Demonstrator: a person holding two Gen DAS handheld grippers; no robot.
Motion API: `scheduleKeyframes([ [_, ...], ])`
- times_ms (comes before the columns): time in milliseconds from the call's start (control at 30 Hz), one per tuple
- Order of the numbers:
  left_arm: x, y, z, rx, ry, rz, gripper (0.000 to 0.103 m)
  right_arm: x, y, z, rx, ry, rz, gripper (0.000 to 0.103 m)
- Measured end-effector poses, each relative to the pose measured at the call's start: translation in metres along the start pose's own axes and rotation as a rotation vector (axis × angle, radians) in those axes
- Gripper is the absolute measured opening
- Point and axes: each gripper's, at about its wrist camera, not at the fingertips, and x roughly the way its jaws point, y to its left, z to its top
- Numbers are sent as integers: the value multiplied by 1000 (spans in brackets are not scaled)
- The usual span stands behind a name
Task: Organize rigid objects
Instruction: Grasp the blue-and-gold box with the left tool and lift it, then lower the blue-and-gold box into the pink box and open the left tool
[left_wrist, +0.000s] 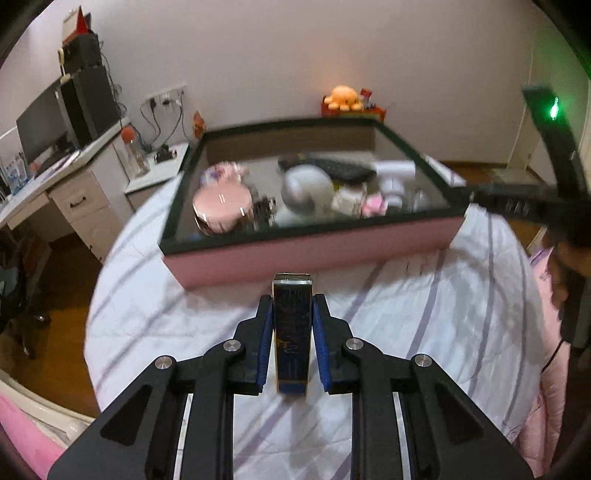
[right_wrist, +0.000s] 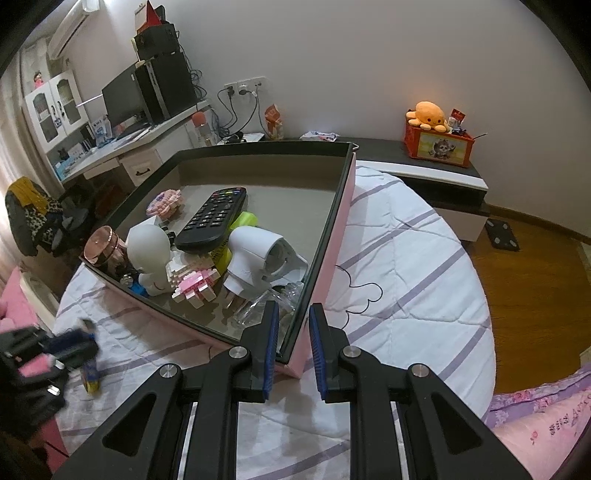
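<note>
Striped bedspread (left_wrist: 424, 332), centre frame: left gripper (left_wrist: 292, 306) clamps a dark blue box (left_wrist: 291, 332); right gripper (right_wrist: 291, 317) pinches the pink tray (right_wrist: 334, 236) corner.

A bed (right_wrist: 406, 266) covered by a white quilt with lilac stripes carries the scene. Directly on the quilt rests a pink, black-rimmed box (right_wrist: 332, 236); a pink floral cover (right_wrist: 546, 417) lies right of the box.

A striped white quilt (right_wrist: 406, 266) covers the bed, a desk (right_wrist: 122, 155) at the left wall carries a dark monitor (right_wrist: 122, 98) and black computer tower (right_wrist: 166, 86) — cables hang from the wall outlets (right_wrist: 243, 86) — and an orange plush octopus (right_wrist: 428, 114) (upright) tops a red box (right_wrist: 437, 147).
</note>
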Motion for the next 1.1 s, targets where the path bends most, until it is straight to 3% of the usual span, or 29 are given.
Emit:
scheduleKeyframes([
  [400,-25,16,52,2,-113,5,20,-1,9,1,-18,8,-75,18],
  [1100,-9,16,92,8,-139,-24,21,-1,14,2,-22,21,-120,18],
])
